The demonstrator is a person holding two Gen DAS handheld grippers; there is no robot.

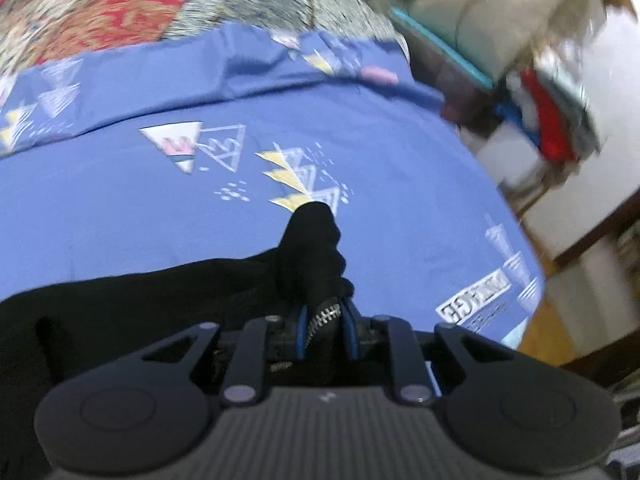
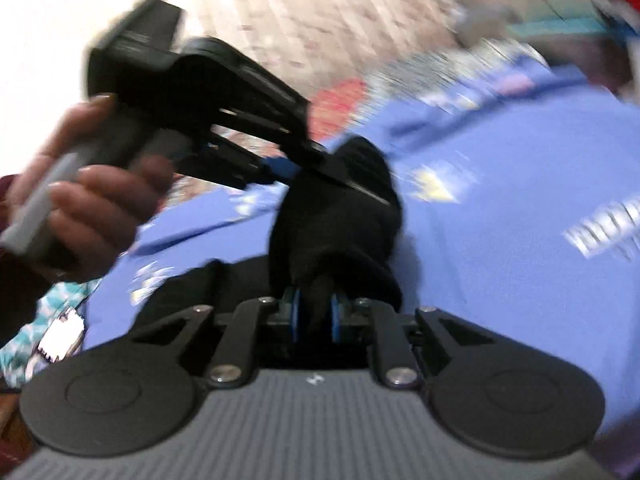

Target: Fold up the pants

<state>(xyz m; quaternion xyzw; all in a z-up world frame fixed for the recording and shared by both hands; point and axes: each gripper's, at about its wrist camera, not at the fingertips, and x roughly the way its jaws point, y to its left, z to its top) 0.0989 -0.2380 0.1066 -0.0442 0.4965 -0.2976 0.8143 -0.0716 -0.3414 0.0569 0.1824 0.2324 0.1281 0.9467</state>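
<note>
Both grippers, left [image 1: 324, 316] and right [image 2: 316, 312], are clamped on bunched black pants [image 1: 120, 300], zipper [image 1: 320, 320] exposed, over a blue patterned bedsheet [image 1: 360, 120].

The black fabric pants [image 1: 120, 292] lie on the blue patterned bedsheet [image 1: 360, 128], toward its near edge. A red patterned woven blanket [image 1: 100, 8] lies behind the sheet's far edge.

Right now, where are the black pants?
The black pants lie on the blue patterned sheet, bunched at lower centre in both wrist views, pinched by the left gripper and the right gripper.
</note>
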